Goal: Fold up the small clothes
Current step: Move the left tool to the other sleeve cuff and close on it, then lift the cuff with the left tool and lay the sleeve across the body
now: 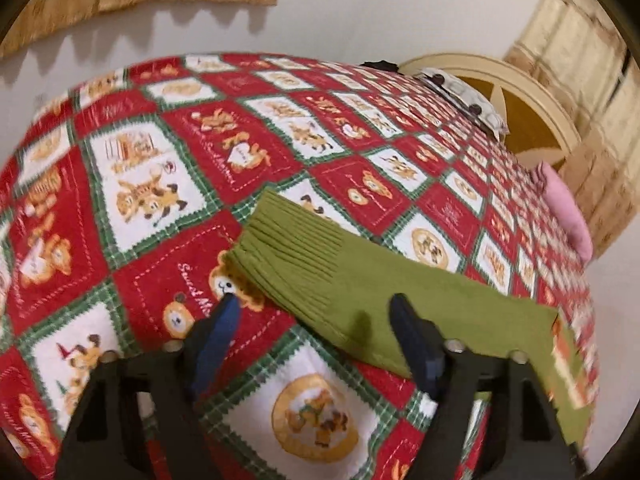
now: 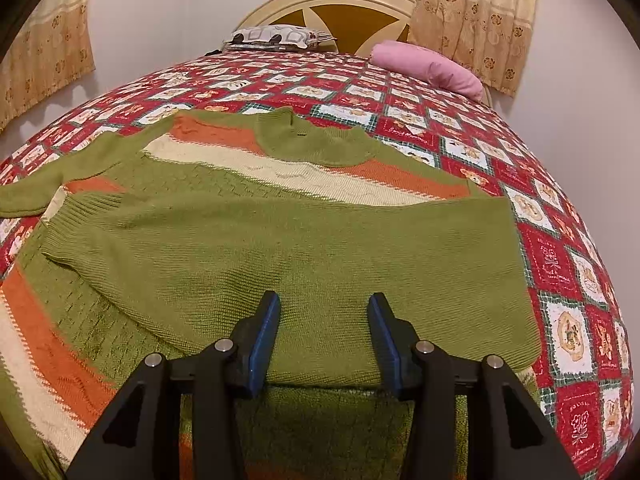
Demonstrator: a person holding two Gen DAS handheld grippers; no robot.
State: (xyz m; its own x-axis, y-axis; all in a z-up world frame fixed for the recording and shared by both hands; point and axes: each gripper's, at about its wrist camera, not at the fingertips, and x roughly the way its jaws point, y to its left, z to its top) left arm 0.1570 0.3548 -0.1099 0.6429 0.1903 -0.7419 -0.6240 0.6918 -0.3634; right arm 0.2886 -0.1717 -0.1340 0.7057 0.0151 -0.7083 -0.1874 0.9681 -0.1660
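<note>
Spread across the red patchwork bedspread (image 2: 568, 264), one green sweater (image 2: 304, 240) with orange and cream stripes is seen, one sleeve folded over its body. Both tongs are released: the right gripper (image 2: 324, 304) is held over that sleeve, the left gripper (image 1: 314, 302) over the other sleeve's ribbed cuff (image 1: 288, 248). Two pillows, one pink (image 2: 432, 68), one patterned (image 2: 276, 38), are set by the headboard (image 2: 332, 4).

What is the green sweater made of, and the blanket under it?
The green sweater looks like soft knitted yarn, maybe wool or acrylic: you can see fine knit rows and a ribbed cuff. The blanket looks like quilted cotton with a matte printed pattern and stitched lines, though that is a guess.
</note>
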